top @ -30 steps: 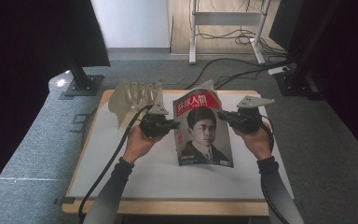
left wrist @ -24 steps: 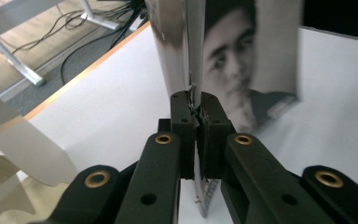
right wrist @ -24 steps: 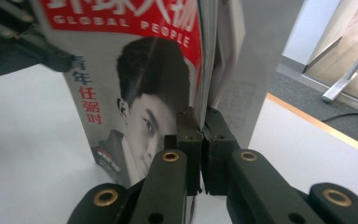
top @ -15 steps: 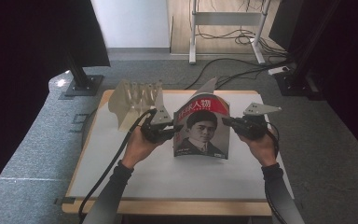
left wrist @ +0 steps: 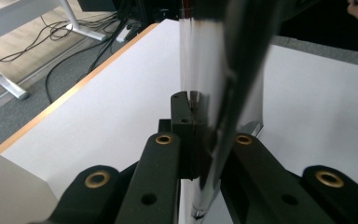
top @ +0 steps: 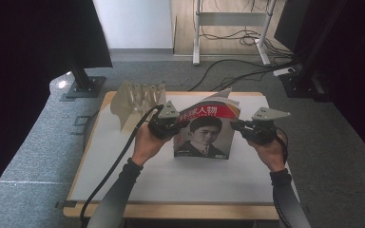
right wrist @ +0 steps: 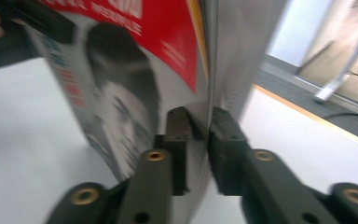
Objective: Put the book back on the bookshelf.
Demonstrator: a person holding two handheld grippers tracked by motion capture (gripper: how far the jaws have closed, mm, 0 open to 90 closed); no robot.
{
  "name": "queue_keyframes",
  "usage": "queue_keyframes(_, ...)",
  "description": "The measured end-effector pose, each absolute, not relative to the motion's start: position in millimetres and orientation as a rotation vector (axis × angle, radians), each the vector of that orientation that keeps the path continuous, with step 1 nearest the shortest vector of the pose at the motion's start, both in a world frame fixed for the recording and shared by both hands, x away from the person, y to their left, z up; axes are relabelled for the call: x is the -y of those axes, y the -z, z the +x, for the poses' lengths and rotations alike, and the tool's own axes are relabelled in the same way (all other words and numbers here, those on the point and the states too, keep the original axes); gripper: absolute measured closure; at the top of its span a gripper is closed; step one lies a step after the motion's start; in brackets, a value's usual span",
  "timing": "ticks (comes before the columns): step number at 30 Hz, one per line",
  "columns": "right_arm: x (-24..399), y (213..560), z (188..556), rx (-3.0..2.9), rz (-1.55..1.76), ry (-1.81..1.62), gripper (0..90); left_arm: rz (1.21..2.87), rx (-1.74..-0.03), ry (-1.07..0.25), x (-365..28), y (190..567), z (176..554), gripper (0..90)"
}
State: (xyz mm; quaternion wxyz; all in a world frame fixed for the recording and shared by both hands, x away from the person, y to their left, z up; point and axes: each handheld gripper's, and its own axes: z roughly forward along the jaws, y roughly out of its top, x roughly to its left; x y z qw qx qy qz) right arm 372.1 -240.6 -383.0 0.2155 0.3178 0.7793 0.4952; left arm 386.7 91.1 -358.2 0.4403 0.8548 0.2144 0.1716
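Grey carpet floor (top: 38, 156) all round wood-edged table (top: 171, 211). White wall panel (top: 133, 23) at back. White metal desk frame (top: 228, 21) over wooden floor, black cables (top: 228, 71) trailing. Dark curtains (top: 24, 57) both sides.

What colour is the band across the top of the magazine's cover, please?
Red, with white lettering on it, above a dark portrait; the magazine shows it best in the high view.

One magazine (top: 204, 133), two hand-held grippers, left (top: 173, 127) and right (top: 235, 126), one clear rack (top: 135, 97), one surface (top: 171, 171), two hands.
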Motion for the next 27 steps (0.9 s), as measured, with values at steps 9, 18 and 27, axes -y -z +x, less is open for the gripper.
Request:
queue_keyframes(9, 253, 419, 379, -2.112, 1.017, -1.243, 31.0, 2.113, -0.556, -0.400, -112, 343, 378, 87.0)
queue_keyframes(18, 253, 462, 382, -2.114, 1.137, -1.144, 6.1, 2.097, -0.600, -0.396, -135, 334, 370, 87.0)
queue_keyframes(27, 255, 504, 380, -2.150, 1.205, -1.080, 0.0, 2.074, -0.667, -0.387, -166, 328, 359, 87.0)
